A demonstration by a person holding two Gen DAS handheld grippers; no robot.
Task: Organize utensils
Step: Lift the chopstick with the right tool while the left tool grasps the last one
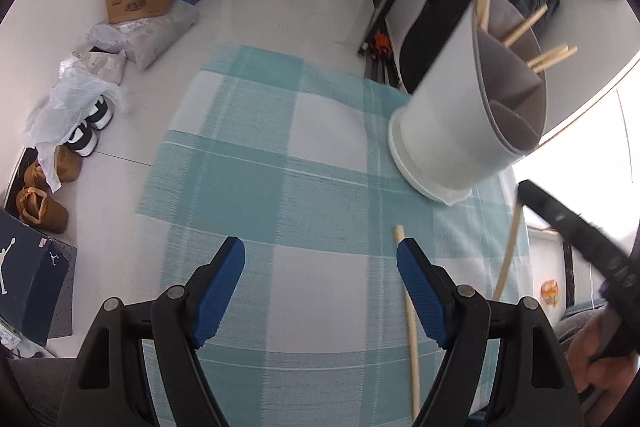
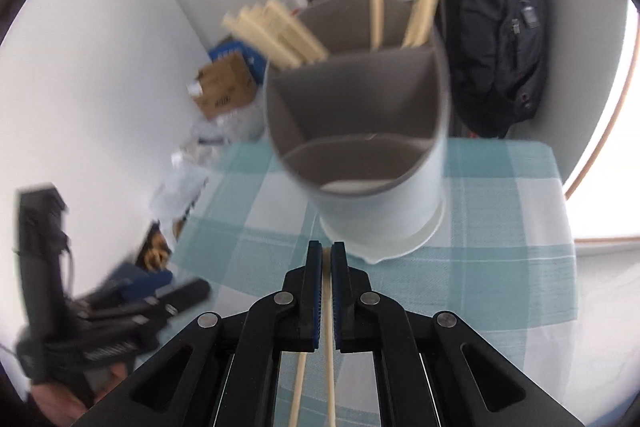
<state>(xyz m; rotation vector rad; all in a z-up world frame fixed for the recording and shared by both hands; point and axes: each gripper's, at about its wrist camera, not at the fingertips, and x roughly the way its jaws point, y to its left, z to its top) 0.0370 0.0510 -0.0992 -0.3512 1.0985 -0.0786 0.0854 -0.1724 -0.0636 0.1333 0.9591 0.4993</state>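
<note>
Chopsticks were the thing in play: one thin wooden chopstick (image 2: 329, 347) ran between the pads of the right hand-held gripper (image 2: 326, 267), which was pressed together and pinching it along the shaft, while a second chopstick (image 2: 298, 391) showed just to its left, below the jaws; whether that one was also held could not be told. In the left wrist view another loose chopstick (image 1: 412, 347) lay on the checked teal cloth (image 1: 256, 187) covering the surface, just beside the right pad of the left hand-held gripper (image 1: 320, 267), whose jaws stood spread with nothing between them. Beyond, toward the far right, stood the divided grey utensil holder (image 1: 440, 99), with more chopsticks (image 2: 280, 35) already leaning in its far compartments and the near compartment bare. Such sticks are probably light, stiff and smooth, so a grip at one point would likely let them pivot or slip; a hold near the middle would steady the tip. The holder looked light and could tip if knocked at its rim.
</note>
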